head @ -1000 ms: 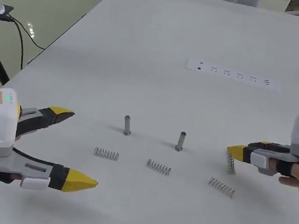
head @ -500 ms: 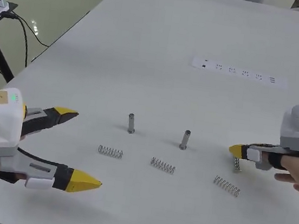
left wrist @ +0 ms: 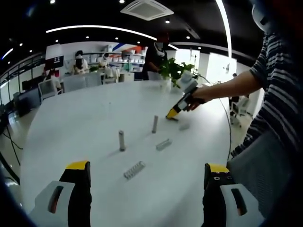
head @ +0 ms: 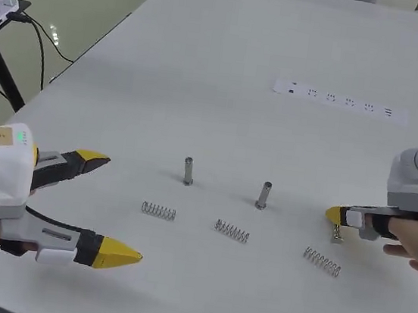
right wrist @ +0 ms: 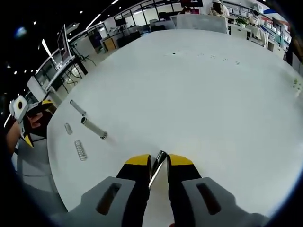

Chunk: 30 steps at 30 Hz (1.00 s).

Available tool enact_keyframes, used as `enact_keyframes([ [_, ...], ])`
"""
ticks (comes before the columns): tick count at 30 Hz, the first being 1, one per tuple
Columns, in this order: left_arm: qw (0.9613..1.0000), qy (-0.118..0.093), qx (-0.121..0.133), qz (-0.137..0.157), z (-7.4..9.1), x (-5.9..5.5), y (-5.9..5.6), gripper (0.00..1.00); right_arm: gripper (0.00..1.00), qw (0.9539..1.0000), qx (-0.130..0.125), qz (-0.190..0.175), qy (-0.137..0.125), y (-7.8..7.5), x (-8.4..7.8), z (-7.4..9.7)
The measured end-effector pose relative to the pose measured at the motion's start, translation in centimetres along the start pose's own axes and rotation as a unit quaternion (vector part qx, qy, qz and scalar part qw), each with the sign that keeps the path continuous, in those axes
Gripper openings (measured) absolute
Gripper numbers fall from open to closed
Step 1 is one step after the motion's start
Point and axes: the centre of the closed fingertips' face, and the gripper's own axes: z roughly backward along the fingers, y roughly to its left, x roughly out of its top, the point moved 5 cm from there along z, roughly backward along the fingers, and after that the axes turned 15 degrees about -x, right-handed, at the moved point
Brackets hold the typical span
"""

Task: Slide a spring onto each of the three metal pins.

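Right tongs (head: 333, 214) clamped on the rightmost pin (head: 336, 232) at the counter (head: 225, 90) surface, left tongs (head: 122, 208) spread apart and empty; the pin is best held upright and steady so the nearby spring (head: 322, 261) slides on squarely.

Held pin (right wrist: 157, 168): grey metal, clamped between right gripper (head: 333, 214) jaws.
Near pin (head: 264, 195), far pin (head: 189, 171): upright, beyond its tips.
Near spring (head: 322, 261), middle spring (head: 231, 231), far spring (head: 158, 210): lying flat.
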Motion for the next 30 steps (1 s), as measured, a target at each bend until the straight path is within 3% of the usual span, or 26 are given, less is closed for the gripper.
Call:
enact_keyframes([
  [15, 1.0, 0.004, -0.004, 0.001, -0.1, -0.1, -0.2, 0.97, 0.05, 0.9997, -0.016, 0.019, 0.003, 0.3, 0.0, -0.3],
  [20, 1.0, 0.007, -0.003, 0.002, 0.0, -0.2, -0.2, 0.97, 0.05, 0.9999, -0.012, 0.009, 0.005, 0.2, 0.0, -0.2],
  [30, 1.0, 0.006, -0.004, 0.003, -0.1, -0.1, -0.2, 0.97, 0.05, 0.9997, -0.006, -0.011, -0.019, -0.2, 0.7, 1.1],
])
